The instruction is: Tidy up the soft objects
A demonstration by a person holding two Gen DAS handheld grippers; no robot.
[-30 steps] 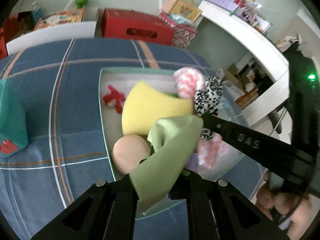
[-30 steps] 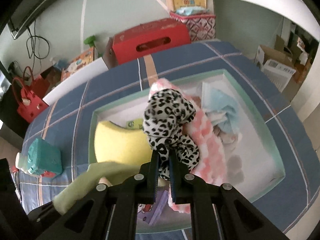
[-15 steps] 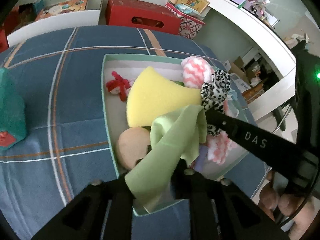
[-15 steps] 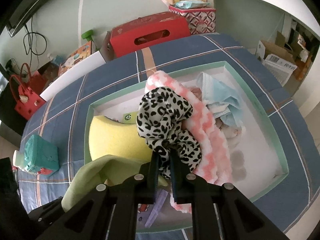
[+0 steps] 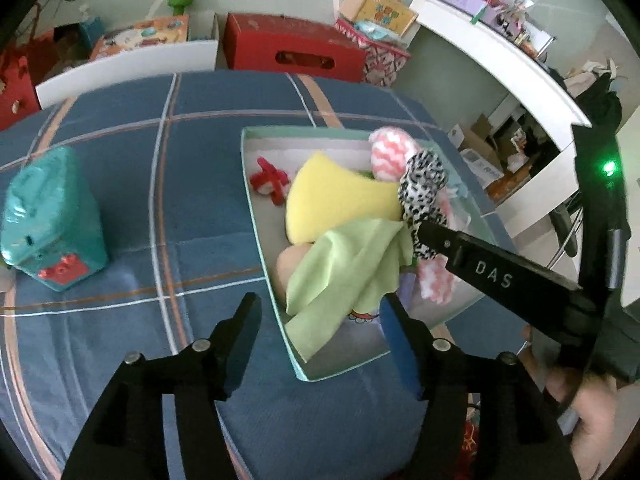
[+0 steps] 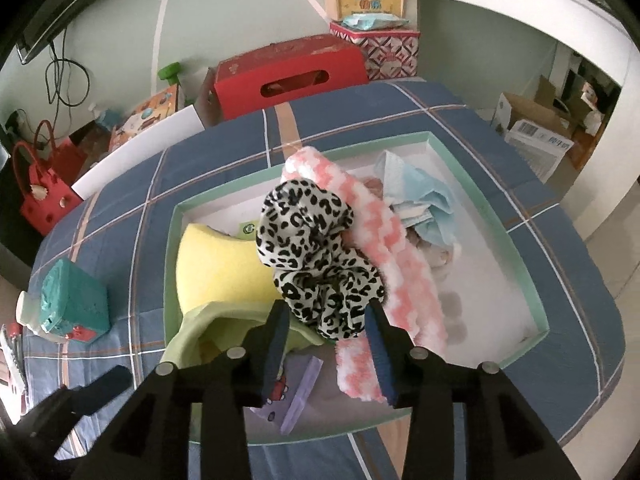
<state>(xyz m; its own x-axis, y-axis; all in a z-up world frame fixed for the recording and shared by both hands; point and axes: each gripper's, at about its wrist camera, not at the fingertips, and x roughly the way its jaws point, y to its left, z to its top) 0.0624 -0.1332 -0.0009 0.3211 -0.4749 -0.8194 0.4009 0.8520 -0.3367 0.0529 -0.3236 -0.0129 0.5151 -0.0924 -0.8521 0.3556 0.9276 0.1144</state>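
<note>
Step in hand, by judgement: release. Two soft things are being let go into the tray (image 6: pixel 516 236) on the blue checked table (image 5: pixel 192 160). Next move calls for lifting both grippers clear without snagging fabric, then fetching whatever remains outside the tray.

1. Teal pouch (image 5: pixel 52 220): on the table, well left of the tray, apart from everything.
2. Left gripper (image 5: pixel 320 320): fingers spread; its jaws have just been opening. Nothing pinched; the green cloth's lower end lies between them, loose.
3. Green cloth (image 5: pixel 348 272): thin, limp, creased; draped over the yellow sponge (image 5: pixel 340 200) and the tray's near rim.
4. Right gripper (image 6: pixel 328 324): fingers partly spread; its jaws have just been opening. The spotted scrunchie sits between them, no longer squeezed as far as can be told.
5. Spotted scrunchie (image 6: pixel 312 256): ruffled black-and-white fabric, heaped atop the pink-and-white band (image 6: pixel 384 248), inside the tray.
6. Blue cloth (image 6: pixel 424 204): crumpled, at the tray's far right.
</note>
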